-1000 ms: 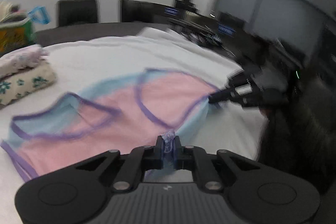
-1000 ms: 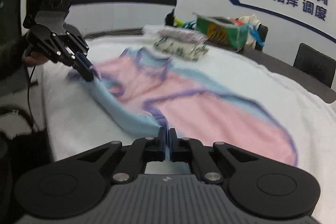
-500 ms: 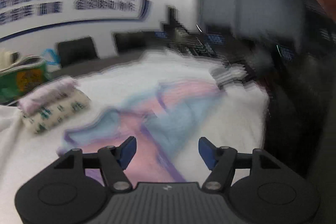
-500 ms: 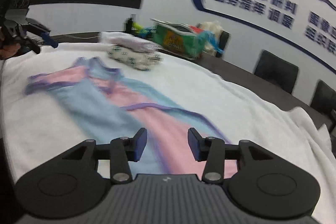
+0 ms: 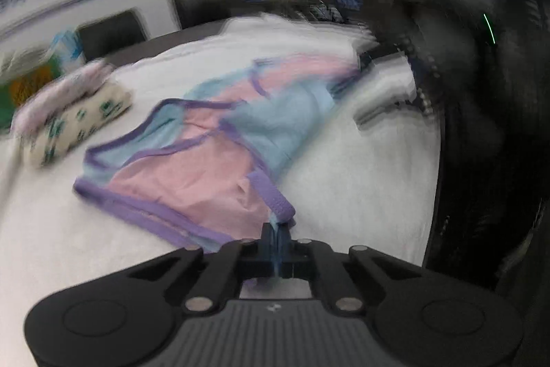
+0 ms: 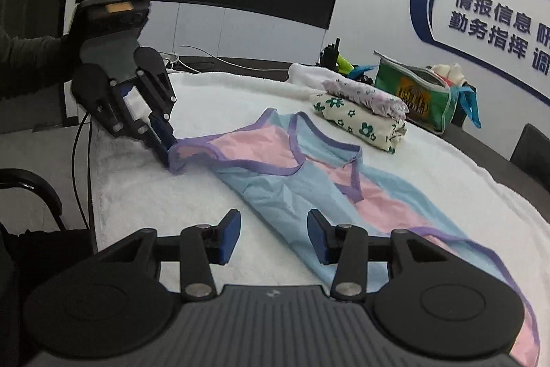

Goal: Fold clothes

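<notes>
**Pink-and-blue tank top pinned at one strap**

Pink and pale blue with purple binding: tank top [image 6: 309, 174] spread lengthwise across white fleecy cover [image 6: 144, 191] on the table, one long side folded over so a blue panel lies on top. Clamped at the strap end by left gripper [image 6: 164, 149], jaws pressed together on the purple-edged loop; same pinch seen close up in the left wrist view, left gripper [image 5: 276, 238] with a sliver of blue cloth and purple strap squeezed between its pads. Held by a dark-sleeved arm [image 6: 31, 57] at the cover's edge. Right gripper [image 6: 273, 238] poised just above the folded blue side near the middle of the garment, blue-padded fingers [image 6: 229, 236] spread wide, nothing between them. Beyond the top, well apart: stack of folded clothes [image 6: 361, 112], lilac floral piece over cream piece with green flowers. Behind that, green bag [image 6: 416, 95] with blue handles. Left wrist view heavily blurred; background detail unreadable.
</notes>
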Motion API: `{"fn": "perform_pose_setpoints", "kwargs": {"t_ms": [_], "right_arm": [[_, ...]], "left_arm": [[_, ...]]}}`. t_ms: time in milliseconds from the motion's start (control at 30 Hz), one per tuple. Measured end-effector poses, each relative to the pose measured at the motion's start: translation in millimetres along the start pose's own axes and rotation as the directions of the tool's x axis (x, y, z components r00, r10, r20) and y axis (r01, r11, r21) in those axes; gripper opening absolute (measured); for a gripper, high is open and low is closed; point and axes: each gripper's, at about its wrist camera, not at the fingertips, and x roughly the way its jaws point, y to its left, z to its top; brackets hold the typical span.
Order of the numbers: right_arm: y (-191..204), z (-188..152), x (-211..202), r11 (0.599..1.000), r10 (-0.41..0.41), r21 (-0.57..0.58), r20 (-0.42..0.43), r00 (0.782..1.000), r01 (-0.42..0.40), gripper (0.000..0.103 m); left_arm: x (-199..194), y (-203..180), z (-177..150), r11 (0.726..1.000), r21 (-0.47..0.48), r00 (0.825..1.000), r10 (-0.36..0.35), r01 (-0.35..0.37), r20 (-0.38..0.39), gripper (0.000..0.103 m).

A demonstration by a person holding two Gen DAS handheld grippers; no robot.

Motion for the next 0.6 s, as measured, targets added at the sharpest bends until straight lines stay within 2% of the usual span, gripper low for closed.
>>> {"fn": "perform_pose_setpoints", "kwargs": {"t_ms": [33, 67, 133, 167, 233, 267, 300, 333, 400, 433, 467, 533, 567, 600], "right_arm": [[1, -1, 0, 1.0, -0.003, -0.003, -0.001, 1.0, 0.003, 0.043], [3, -1, 0, 1.0, -0.006, -0.002, 0.0, 1.0, 0.006, 0.043], [3, 0, 1, 1.0, -0.01, 0.015, 0.001, 1.0, 0.01, 0.044], [2, 0, 2, 1.0, -0.016, 0.026, 0.001, 1.0, 0.016, 0.044], [1, 0, 9, 0.999, -0.021, 0.043, -0.006, 1.0, 0.022, 0.045], [1, -1, 11, 0.999, -0.024, 0.042, -0.009, 1.0, 0.024, 0.045], [2, -1, 13, 0.999, -0.026, 0.04, -0.011, 1.0, 0.027, 0.045], [3, -2, 13, 0.999, -0.03, 0.039, -0.014, 0.999, 0.031, 0.045], [3, -4, 10, 0.998, -0.042, 0.042, -0.012, 0.999, 0.042, 0.045], [3, -5, 9, 0.998, -0.048, 0.044, -0.011, 0.999, 0.048, 0.045], [3, -6, 8, 0.997, -0.057, 0.052, -0.013, 0.998, 0.058, 0.046], [0, -10, 3, 0.995, -0.075, 0.066, -0.016, 0.997, 0.076, 0.046], [-3, -13, 2, 0.993, -0.091, 0.073, -0.021, 0.996, 0.093, 0.046], [-6, -16, 1, 0.991, -0.109, 0.079, -0.027, 0.994, 0.111, 0.046]], "left_arm": [[-3, 10, 2, 0.998, -0.06, 1.0, -0.015, 0.016, 0.012, 0.001], [-10, 23, 5, 0.99, -0.14, 0.999, 0.001, 0.005, 0.04, 0.001], [-16, 49, 9, 0.956, -0.287, 0.995, 0.074, -0.052, 0.066, 0.002], [-16, 61, 8, 0.927, -0.367, 0.992, 0.109, -0.079, 0.061, 0.004], [-16, 83, 4, 0.848, -0.513, 0.983, 0.18, -0.132, 0.045, 0.015], [-18, 87, 0, 0.819, -0.55, 0.972, 0.229, -0.167, 0.046, 0.018], [-20, 89, -3, 0.79, -0.58, 0.961, 0.274, -0.198, 0.046, 0.03], [-22, 86, -4, 0.785, -0.581, 0.954, 0.295, -0.216, 0.044, 0.036], [-31, 74, -7, 0.78, -0.583, 0.944, 0.324, -0.225, 0.07, 0.036], [-37, 65, -8, 0.785, -0.58, 0.94, 0.328, -0.215, 0.095, 0.041], [-42, 54, -9, 0.81, -0.558, 0.942, 0.305, -0.18, 0.138, 0.045], [-44, 34, -14, 0.863, -0.49, 0.943, 0.254, -0.12, 0.215, 0.078], [-42, 24, -15, 0.886, -0.451, 0.943, 0.234, -0.107, 0.236, 0.081], [-35, 16, -13, 0.899, -0.417, 0.947, 0.239, -0.131, 0.217, 0.081]]}}
